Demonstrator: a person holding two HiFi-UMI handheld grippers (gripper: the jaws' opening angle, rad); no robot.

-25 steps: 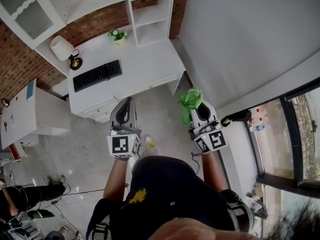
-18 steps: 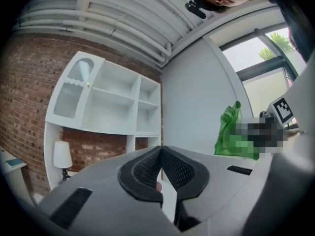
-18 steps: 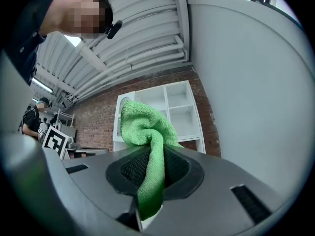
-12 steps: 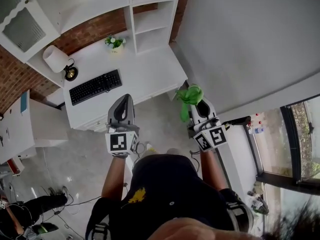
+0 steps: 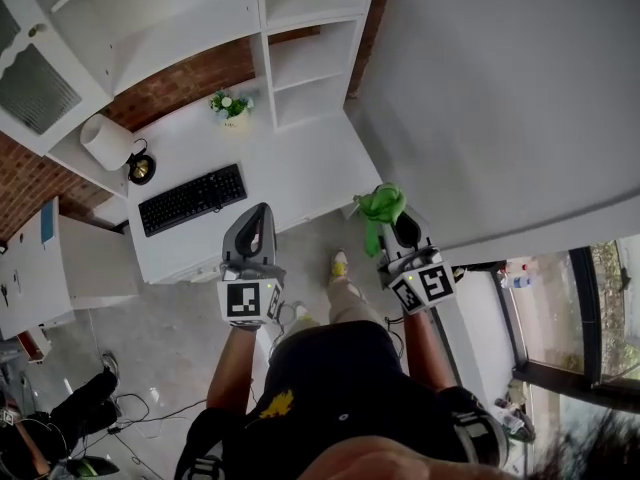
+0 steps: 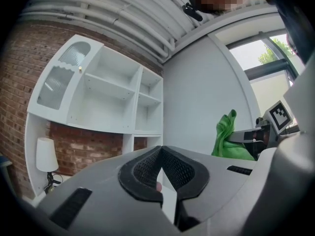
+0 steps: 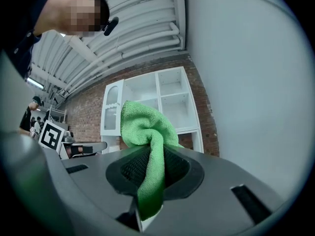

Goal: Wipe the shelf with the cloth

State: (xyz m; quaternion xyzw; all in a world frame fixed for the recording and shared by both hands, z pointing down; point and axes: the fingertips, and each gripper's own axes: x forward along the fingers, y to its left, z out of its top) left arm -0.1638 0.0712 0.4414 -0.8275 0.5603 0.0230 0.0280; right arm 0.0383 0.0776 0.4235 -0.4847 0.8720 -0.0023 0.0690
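Note:
A green cloth (image 5: 380,208) (image 7: 147,146) (image 6: 229,141) hangs bunched from my right gripper (image 5: 392,218), which is shut on it. The white shelf unit (image 5: 300,48) (image 6: 108,90) (image 7: 172,102) stands against a brick wall, above a white desk (image 5: 280,163), ahead of both grippers. My left gripper (image 5: 258,218) (image 6: 160,173) is held over the floor by the desk's front edge, with its jaws closed together and nothing between them. Both grippers are well short of the shelves.
On the desk lie a black keyboard (image 5: 192,198), a white lamp (image 5: 100,140) and a small potted plant (image 5: 232,105). A grey wall (image 5: 500,88) runs along the right. A low white cabinet (image 5: 60,268) stands at left. Cables (image 5: 140,408) lie on the floor.
The person has stepped toward the desk and shelves, which now sit lower and larger in the head view. Both grippers keep their hold and spacing.

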